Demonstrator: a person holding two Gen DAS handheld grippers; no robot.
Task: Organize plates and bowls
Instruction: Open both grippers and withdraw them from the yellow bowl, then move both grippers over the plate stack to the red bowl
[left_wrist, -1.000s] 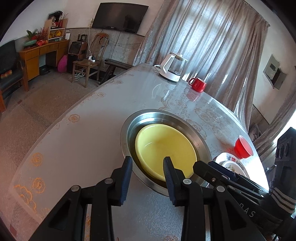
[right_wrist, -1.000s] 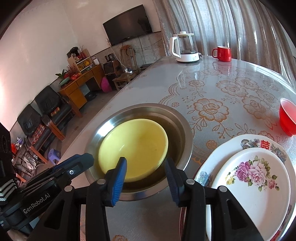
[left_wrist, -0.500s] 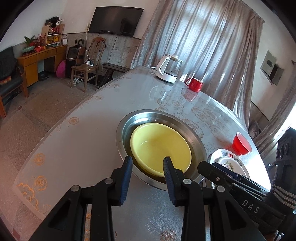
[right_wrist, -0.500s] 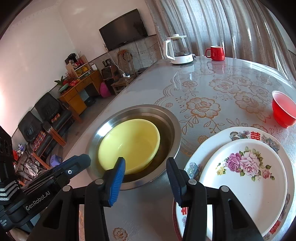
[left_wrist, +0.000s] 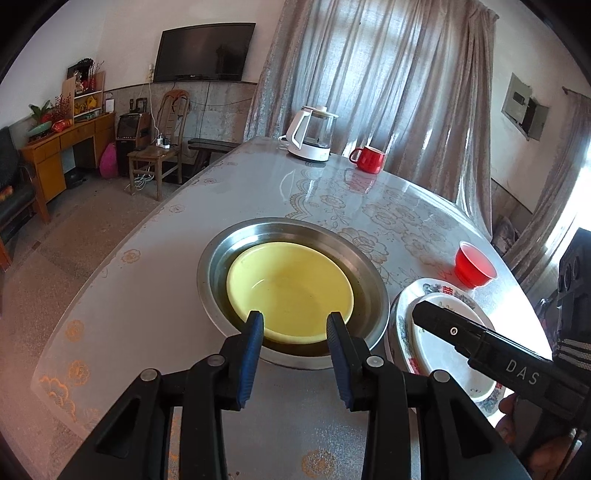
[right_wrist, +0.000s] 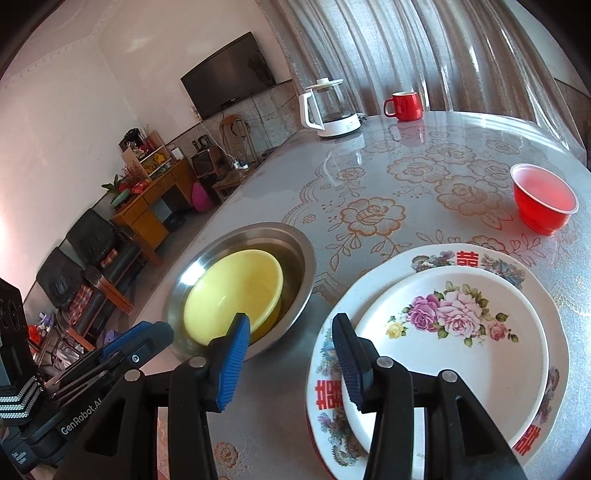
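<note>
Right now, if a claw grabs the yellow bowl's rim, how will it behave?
The yellow bowl looks like thin plastic, so probably light and slightly flexible. It sits loose inside the steel basin, likely sliding on that smooth metal when nudged. Its glossy rim may slip.

Two fisheye views from the wrists, side by side, close above the table (left_wrist: 155, 295), angled down and forward toward the curtains (right_wrist: 424, 48). Shared by both: yellow bowl (left_wrist: 291, 291) in steel basin (right_wrist: 295, 254), stacked plates (right_wrist: 458, 332), kettle (left_wrist: 312, 134).
</note>
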